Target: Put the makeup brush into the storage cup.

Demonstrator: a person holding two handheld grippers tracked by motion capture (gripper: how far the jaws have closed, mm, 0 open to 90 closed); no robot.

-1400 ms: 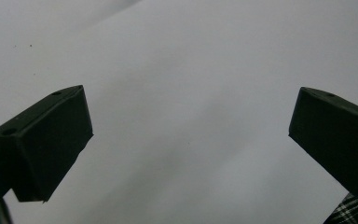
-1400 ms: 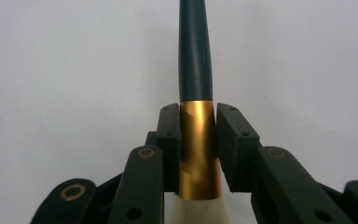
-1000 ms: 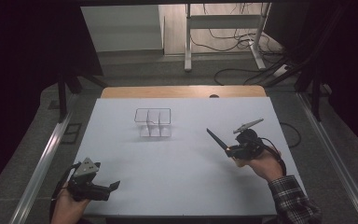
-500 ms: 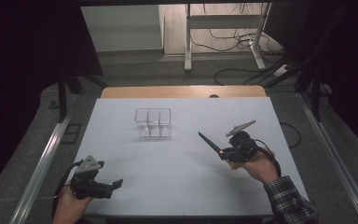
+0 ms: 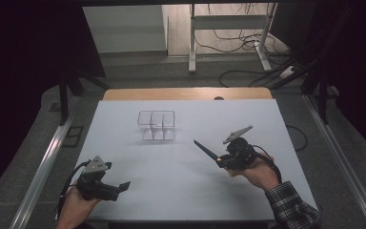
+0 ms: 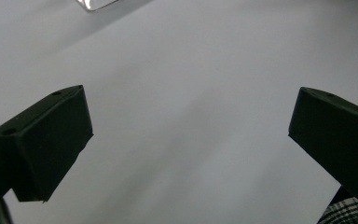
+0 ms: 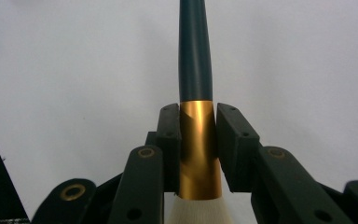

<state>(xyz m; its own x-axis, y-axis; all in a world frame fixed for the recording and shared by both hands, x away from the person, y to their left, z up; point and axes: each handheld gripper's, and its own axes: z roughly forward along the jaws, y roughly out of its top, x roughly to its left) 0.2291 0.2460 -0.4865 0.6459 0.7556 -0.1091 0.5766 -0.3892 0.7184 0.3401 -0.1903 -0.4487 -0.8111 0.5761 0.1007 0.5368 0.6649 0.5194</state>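
While the high view blurs it, right tongs (image 7: 198,126) clamp a brush's gold ferrule (image 7: 196,149) — left tongs (image 6: 191,140) wide.

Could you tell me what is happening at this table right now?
A person works at a white table with a gripper in each hand. The right gripper is shut on a brush, its fingers clamping the gold ferrule, with the dark handle pointing toward a clear divided organizer that stands farther back on the table. The left gripper is open and holds nothing, low over the table's near left side.
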